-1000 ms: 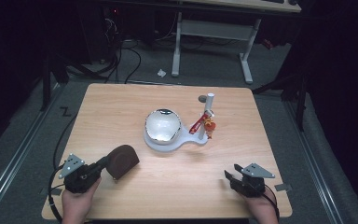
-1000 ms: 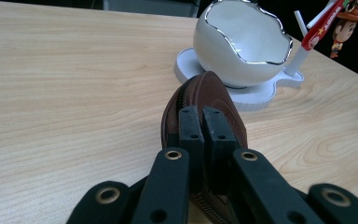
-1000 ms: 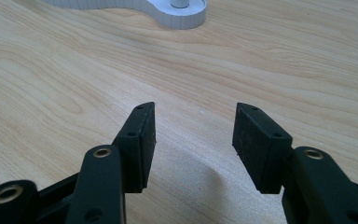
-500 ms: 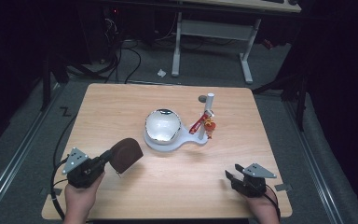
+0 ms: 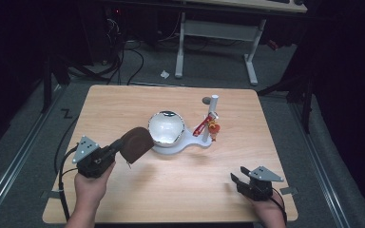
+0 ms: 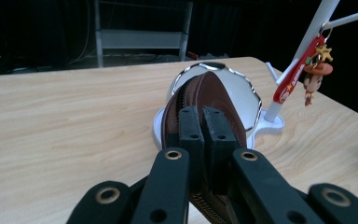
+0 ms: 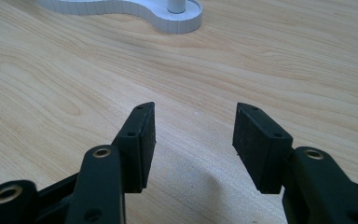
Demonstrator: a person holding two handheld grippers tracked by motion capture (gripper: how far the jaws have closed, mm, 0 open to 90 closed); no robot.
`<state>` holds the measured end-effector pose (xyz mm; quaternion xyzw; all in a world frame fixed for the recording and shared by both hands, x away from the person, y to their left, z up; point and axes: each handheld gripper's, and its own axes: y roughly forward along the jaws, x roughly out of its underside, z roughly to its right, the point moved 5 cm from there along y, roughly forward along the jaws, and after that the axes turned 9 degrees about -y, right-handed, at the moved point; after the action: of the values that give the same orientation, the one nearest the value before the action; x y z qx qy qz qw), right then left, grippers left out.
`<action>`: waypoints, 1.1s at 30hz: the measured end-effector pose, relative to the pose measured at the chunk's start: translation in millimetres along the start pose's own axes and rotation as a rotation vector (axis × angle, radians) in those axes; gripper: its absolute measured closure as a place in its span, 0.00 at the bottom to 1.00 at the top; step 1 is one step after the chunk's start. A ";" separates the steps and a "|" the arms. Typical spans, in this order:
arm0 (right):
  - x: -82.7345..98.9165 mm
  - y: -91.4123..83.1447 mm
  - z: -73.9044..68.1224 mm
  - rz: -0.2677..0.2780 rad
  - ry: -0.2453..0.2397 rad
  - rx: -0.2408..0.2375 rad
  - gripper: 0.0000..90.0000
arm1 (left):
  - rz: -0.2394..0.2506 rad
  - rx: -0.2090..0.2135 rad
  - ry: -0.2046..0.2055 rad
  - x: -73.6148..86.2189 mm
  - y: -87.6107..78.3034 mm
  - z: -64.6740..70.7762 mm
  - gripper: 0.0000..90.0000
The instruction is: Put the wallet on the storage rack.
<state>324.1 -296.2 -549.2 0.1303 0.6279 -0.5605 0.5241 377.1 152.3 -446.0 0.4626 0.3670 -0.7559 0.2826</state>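
Item in hand: one brown zippered pouch (image 5: 135,143), rounded, zip teeth running along its edge, which we carry clear of the worktop (image 5: 123,109), just short of the near-left rim of the white bowl (image 5: 166,127). Holder: left gripper (image 6: 204,140), its jaws closed tight on the pouch's zip edge, gripping it edge-on, as the left gripper view shows. Receiving piece: the bowl, shiny-rimmed, seated on a white stand base (image 5: 180,146) near the worktop's middle; in the left gripper view the pouch lines up directly in front of it. Adjacent fitting: a white post (image 5: 212,116) rising from the same base at the bowl's right, with a red keychain (image 5: 202,127) and a small figure charm (image 5: 214,127) hung from its peg. Idle piece: right gripper (image 7: 193,128), jaws spread wide with nothing between them, resting low over bare wood at the near right corner, well apart from the stand. Step, as we judge it: transport of the pouch toward the bowl, delivery not yet made. Next move, in our estimate: we lift the pouch over the rim, centre it above the bowl's hollow, lower it, then part the left jaws; the post and keychain sit on the far side and call for no detour.
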 end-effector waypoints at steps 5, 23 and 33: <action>0.3 -0.4 0.7 0.004 0.008 -0.002 0.55 | -0.005 0.006 0.007 -12.2 12.6 6.6 0.98; 0.3 -2.3 2.3 0.015 0.008 -0.017 0.55 | -0.094 -0.015 -0.012 -22.4 65.3 14.6 0.97; 0.4 0.6 -1.8 0.010 -0.014 -0.035 0.55 | -0.161 -0.090 -0.032 -21.4 87.9 10.1 0.97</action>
<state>323.4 -294.7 -550.2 0.1203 0.6335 -0.5476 0.5332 448.4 95.7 -449.3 0.4064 0.4320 -0.7662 0.2471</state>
